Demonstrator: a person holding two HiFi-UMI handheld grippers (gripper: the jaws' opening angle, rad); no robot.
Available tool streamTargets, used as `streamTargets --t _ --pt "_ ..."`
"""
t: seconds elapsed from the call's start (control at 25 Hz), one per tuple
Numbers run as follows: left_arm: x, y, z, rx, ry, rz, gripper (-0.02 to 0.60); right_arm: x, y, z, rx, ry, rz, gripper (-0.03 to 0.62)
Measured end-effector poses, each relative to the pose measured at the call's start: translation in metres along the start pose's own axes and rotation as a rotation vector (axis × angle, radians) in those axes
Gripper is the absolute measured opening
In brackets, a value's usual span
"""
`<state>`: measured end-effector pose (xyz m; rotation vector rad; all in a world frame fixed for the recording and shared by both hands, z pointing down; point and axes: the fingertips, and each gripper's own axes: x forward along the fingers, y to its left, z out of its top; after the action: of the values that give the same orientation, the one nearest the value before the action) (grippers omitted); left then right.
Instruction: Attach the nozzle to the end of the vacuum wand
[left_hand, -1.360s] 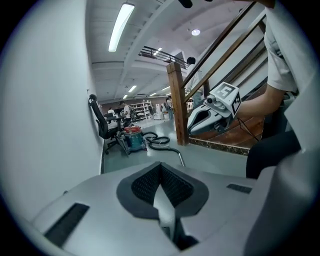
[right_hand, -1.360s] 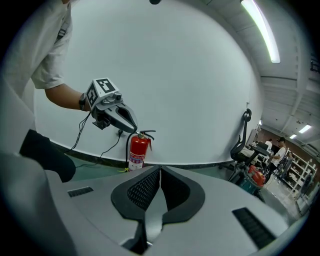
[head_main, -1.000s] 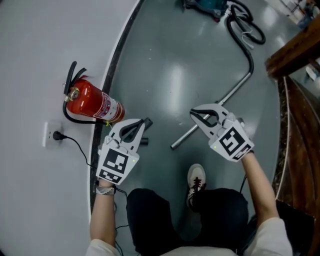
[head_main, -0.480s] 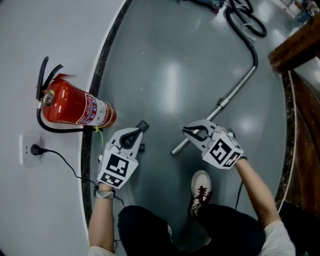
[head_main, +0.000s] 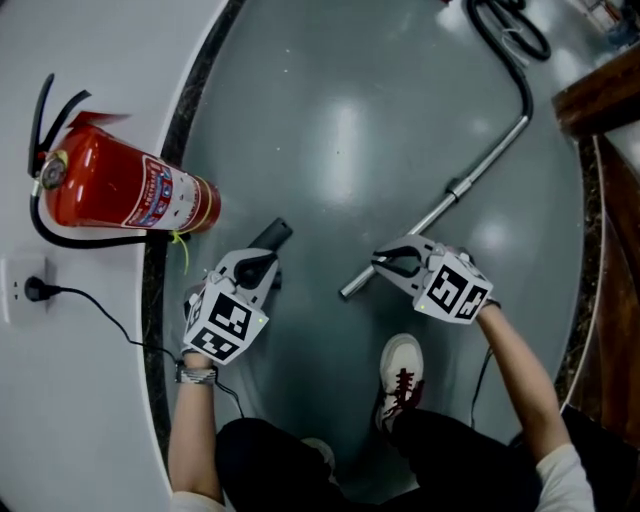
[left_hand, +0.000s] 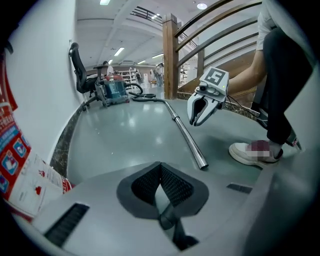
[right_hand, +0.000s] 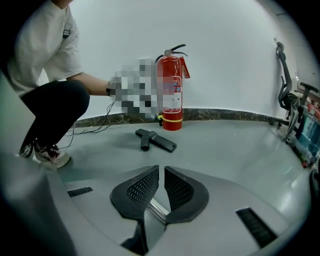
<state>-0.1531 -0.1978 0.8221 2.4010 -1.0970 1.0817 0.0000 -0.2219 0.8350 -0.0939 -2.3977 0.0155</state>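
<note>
Nothing is joined yet. The nozzle (right_hand: 156, 140) lies loose on the floor, near the dark strip at the floor's edge, just in front of the red fire extinguisher (head_main: 125, 192). The vacuum wand (head_main: 440, 205) lies flat across the middle of the floor. Its open end points toward my feet and sits apart from the nozzle.

My left tool (head_main: 258, 268) hangs just short of the nozzle. Its jaws are pressed fully together with nothing between them. My right tool (head_main: 385, 262) sits over the wand's near end. Its jaws are all but closed, with only a thin slit between the pads, and they clamp nothing. The bright streak under them looks to me like the wand seen past the tool.

By my reading, the whole job remains. I have to open both tools, take up the nozzle and the wand end, line up the nozzle's collar with the tube, and push it on.
</note>
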Motion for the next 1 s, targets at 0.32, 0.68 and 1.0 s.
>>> streamTargets --t 0.32,0.68,1.0 --pt "0.017 -0.021 -0.038 0.024 0.091 -0.022 0.056 0.024 0.013 -0.04 -0.079 0.117 0.118 0.113" --pt "0.028 -0.031 -0.077 0.034 0.248 -0.146 0.135 0.047 0.017 -0.072 -0.272 0.213 0.2 0.153" --pt "0.042 -0.036 -0.101 0.122 0.368 -0.199 0.155 0.053 0.012 -0.107 -0.477 0.422 0.276 0.173"
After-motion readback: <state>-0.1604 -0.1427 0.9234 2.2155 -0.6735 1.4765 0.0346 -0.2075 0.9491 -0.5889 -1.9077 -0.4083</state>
